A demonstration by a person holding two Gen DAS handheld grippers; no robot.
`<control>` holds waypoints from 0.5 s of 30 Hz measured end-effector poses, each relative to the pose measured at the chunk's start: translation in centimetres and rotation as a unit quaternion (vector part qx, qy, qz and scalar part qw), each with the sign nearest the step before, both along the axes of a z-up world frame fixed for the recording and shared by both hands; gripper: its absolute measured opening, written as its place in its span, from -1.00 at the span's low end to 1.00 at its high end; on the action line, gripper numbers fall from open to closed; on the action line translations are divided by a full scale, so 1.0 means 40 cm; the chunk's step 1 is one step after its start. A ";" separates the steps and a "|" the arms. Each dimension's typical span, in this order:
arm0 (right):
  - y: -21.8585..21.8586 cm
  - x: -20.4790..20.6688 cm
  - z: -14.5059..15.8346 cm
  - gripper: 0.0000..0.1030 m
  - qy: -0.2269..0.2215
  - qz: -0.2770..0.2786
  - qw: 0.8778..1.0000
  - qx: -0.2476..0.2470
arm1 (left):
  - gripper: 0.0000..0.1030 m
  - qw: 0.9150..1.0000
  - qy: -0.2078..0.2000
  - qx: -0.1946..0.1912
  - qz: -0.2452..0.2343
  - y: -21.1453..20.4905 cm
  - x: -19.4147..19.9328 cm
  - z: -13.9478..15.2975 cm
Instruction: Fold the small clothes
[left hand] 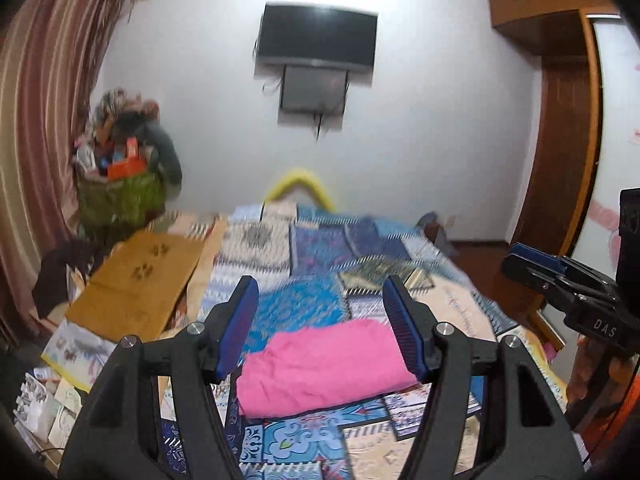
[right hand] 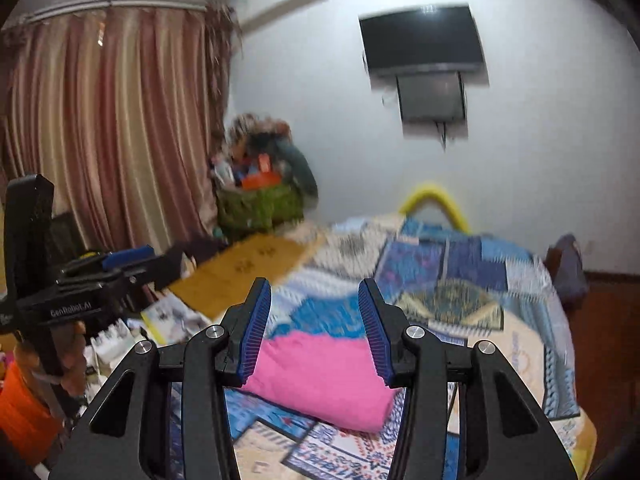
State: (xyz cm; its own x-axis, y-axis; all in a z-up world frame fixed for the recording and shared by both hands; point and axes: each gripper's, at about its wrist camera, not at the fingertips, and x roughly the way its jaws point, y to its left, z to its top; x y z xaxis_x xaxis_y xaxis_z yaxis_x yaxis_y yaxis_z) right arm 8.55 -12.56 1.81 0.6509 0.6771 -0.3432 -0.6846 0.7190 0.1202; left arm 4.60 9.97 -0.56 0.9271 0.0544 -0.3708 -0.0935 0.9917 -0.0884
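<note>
On your left, the left gripper (left hand: pixel 320 320) has its fingers apart with nothing between them; seen from the right wrist its body reads "GenRobot.AI". Centre, the folded pink garment (left hand: pixel 320 368) lies on the patchwork bedspread (left hand: pixel 320 240), below both pairs of fingers and untouched. On your right, the right gripper (right hand: pixel 316 324) also has its fingers apart and empty; its side reads "DAS".

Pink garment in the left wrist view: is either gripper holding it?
No, the pink garment lies folded on the patterned bedspread, with nothing between the left gripper fingers.
</note>
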 end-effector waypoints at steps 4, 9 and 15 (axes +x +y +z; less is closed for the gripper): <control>-0.013 -0.067 0.028 -0.19 -0.030 -0.003 0.999 0.017 | 0.31 0.999 -0.035 0.018 0.003 -0.050 -0.073 0.022; -0.023 -0.107 0.037 0.35 -0.044 -0.020 0.999 0.020 | 0.71 0.998 -0.057 0.021 0.013 -0.074 -0.126 0.023; -0.026 -0.105 0.027 0.74 -0.053 -0.050 0.997 0.018 | 0.96 0.997 -0.071 0.022 0.024 -0.081 -0.156 0.021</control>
State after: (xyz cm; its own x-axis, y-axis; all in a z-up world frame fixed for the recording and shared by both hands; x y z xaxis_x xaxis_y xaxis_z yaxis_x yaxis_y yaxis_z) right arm 4.37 -13.61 2.90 0.7468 0.6179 -0.2458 -0.6200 0.7806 0.0789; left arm -1.62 6.73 0.29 0.9664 0.1121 -0.2314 -0.1296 0.9897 -0.0616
